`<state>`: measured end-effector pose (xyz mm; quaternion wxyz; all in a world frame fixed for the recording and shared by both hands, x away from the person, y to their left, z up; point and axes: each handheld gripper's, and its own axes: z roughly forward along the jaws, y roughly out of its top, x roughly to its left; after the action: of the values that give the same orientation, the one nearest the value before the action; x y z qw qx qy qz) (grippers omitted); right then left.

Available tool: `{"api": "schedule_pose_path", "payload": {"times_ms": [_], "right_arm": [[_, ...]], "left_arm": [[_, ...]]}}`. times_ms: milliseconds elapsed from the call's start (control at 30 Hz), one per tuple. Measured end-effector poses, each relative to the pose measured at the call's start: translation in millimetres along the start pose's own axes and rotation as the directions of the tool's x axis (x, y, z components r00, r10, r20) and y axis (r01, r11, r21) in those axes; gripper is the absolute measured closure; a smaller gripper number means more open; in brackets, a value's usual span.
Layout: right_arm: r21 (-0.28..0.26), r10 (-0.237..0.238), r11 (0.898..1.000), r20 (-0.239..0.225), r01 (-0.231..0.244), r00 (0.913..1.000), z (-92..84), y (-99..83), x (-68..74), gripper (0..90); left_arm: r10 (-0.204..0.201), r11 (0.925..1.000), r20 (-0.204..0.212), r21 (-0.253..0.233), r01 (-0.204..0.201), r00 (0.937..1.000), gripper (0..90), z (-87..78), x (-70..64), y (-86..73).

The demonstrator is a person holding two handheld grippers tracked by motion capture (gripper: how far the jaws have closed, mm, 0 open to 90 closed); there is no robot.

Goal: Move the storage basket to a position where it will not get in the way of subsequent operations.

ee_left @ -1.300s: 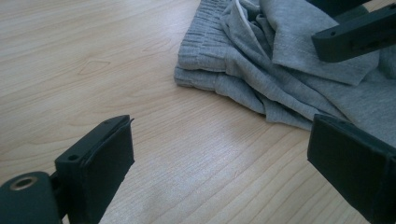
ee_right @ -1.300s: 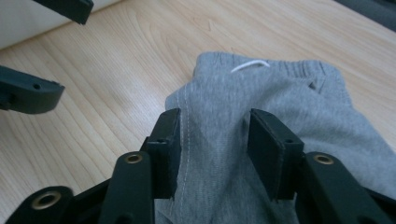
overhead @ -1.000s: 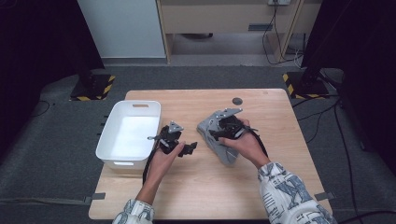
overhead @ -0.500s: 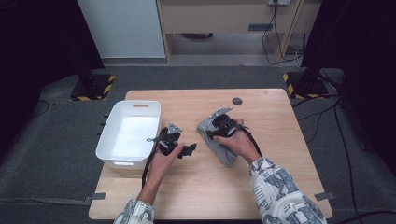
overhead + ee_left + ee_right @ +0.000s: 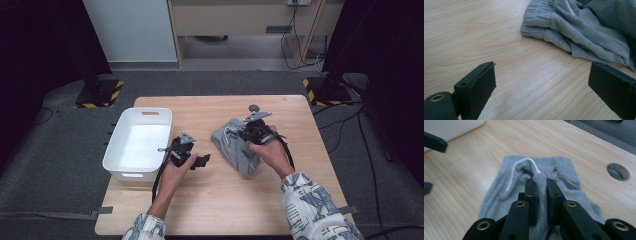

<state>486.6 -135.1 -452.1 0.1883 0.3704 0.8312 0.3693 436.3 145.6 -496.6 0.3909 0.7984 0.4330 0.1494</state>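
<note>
Since the earlier frames our right tool (image 5: 248,131) has slid a little toward the left along the grey garment (image 5: 235,147), and its jaws have just been closing, with a fold of the cloth between them. Our left tool has stayed where it was.

Going left to right across the wooden surface (image 5: 210,210): the white bin (image 5: 122,167) stands at the left edge, with nothing in it that we can see. Just beside it our left tool (image 5: 202,161) rests low over bare wood, its jaws wide apart and nothing between them; in the left gripper view the ribbed hem of the garment (image 5: 579,32) lies a little ahead of them, apart. Then comes the garment itself, crumpled near the middle of the surface, a white drawstring (image 5: 524,168) looped on top. On it sits our right tool (image 5: 541,185), narrow, its pads pinching a raised ridge of grey fabric. Beyond it, near the far edge, is a round hole (image 5: 618,171) in the surface.

We judge the grasp is now made, so the cloth can be lifted, most likely toward the bin.
</note>
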Motion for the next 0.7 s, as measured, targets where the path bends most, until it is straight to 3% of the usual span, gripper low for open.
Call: {"api": "schedule_pose_path", "payload": {"times_ms": [267,367,433,533,600,700], "right_arm": [[0.083,0.042,0.996,0.036,-0.045,0.9985,7.9,-39.2,-21.5,81.9],[0.086,0.059,0.994,0.031,-0.061,0.9978,10.1,-47.0,-25.6,80.9],[0.078,0.068,0.995,0.029,-0.070,0.9973,7.2,-45.4,-26.8,76.5],[0.042,0.069,0.997,0.042,-0.070,0.9968,0.2,-35.4,-23.7,58.0],[0.020,0.061,0.998,0.040,-0.061,0.9974,-3.4,-27.8,-21.3,50.9],[-0.022,0.050,0.999,0.030,-0.049,0.9983,-7.1,-14.4,-12.7,49.9]], "left_arm": [[-0.003,0.9999,-0.004,0.011,0.003,1.0000,6.6,2.4,0.8,-2.5],[0.001,0.9999,-0.005,0.013,-0.001,1.0000,6.6,2.6,0.7,-3.0],[-0.001,0.9999,-0.007,0.012,0.002,1.0000,6.6,2.4,1.2,-3.1],[-0.003,1.0000,-0.011,0.007,0.003,0.9999,6.6,1.2,1.7,-2.8],[-0.005,1.0000,-0.011,0.004,0.005,0.9999,6.6,0.8,2.1,-2.8],[-0.003,1.0000,-0.012,0.005,0.003,0.9999,6.6,1.1,1.8,-3.3]]}}
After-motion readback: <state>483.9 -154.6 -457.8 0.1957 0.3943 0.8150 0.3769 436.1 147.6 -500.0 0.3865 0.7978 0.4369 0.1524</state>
